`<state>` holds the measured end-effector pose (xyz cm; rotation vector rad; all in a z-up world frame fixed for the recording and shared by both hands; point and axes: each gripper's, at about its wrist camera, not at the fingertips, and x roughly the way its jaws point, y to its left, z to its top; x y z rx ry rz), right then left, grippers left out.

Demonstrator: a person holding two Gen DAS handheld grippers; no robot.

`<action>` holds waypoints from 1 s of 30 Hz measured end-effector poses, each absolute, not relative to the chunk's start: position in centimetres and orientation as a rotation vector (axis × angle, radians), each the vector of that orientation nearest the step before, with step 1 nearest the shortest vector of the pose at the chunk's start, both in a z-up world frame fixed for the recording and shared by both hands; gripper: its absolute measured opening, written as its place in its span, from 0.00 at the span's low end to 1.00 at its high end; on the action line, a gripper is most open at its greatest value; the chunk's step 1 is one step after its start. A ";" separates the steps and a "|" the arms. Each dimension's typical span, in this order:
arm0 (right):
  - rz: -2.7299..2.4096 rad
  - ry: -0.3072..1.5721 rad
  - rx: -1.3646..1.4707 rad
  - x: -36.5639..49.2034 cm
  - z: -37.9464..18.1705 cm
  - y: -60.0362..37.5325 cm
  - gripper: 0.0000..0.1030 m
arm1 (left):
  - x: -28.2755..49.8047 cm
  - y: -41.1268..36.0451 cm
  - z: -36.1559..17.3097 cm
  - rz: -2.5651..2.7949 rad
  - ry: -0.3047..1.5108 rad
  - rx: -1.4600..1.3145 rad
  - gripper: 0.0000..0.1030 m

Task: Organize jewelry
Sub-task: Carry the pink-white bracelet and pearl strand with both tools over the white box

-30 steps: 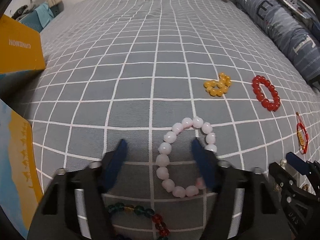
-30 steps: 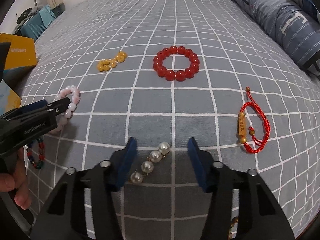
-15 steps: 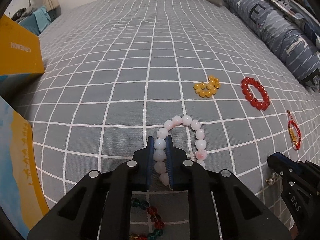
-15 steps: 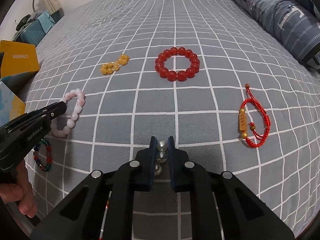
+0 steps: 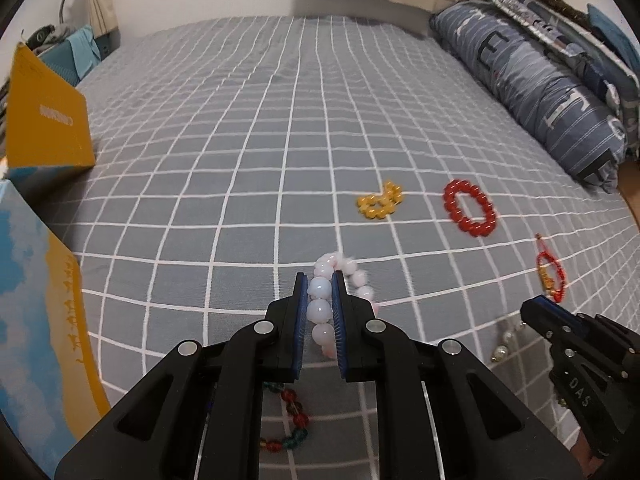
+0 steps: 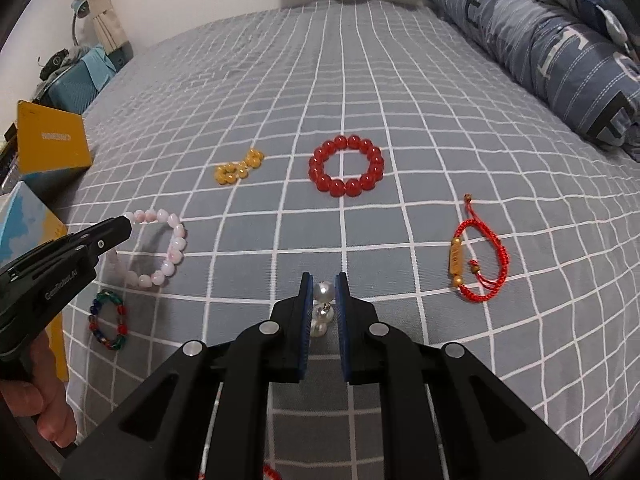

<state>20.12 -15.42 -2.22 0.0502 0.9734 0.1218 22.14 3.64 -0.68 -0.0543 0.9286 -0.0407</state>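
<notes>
My left gripper [image 5: 320, 280] is shut on a pink bead bracelet [image 5: 319, 312], lifted off the grey checked bedspread; the bracelet also shows in the right wrist view [image 6: 170, 254]. My right gripper [image 6: 324, 280] is shut on a white pearl strand [image 6: 323, 304], which also shows hanging in the left wrist view [image 5: 505, 344]. On the bed lie a yellow bead bracelet [image 6: 238, 168], a red bead bracelet [image 6: 346, 166], a red cord bracelet with a gold tube [image 6: 476, 264] and a multicoloured bead bracelet [image 6: 109, 320].
A yellow box [image 5: 44, 128] stands at the far left and a blue-and-yellow box [image 5: 36, 320] at the near left. Blue patterned pillows [image 6: 560, 48] line the right side. The bedspread [image 5: 300, 100] stretches far ahead.
Both grippers shut half a second ago, left on the pink bracelet, right on the pearl strand. Since then both have risen, lifting their jewelry.
</notes>
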 end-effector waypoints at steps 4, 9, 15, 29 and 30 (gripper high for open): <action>0.120 0.938 0.048 19.0 -0.9 -15.3 0.10 | 20.9 3.5 0.9 -0.049 0.899 -0.054 0.11; 0.112 0.899 0.034 17.6 0.8 -14.8 0.10 | 19.4 3.5 2.5 -0.050 0.874 -0.053 0.11; 0.111 0.870 0.026 16.2 2.6 -14.4 0.10 | 17.6 3.5 4.4 -0.049 0.841 -0.043 0.11; 0.131 0.816 0.012 13.3 6.2 -12.9 0.11 | 13.5 5.3 7.9 -0.029 0.788 -0.045 0.11; 0.135 0.812 0.010 13.1 6.4 -12.7 0.11 | 13.2 5.5 8.1 -0.026 0.784 -0.046 0.11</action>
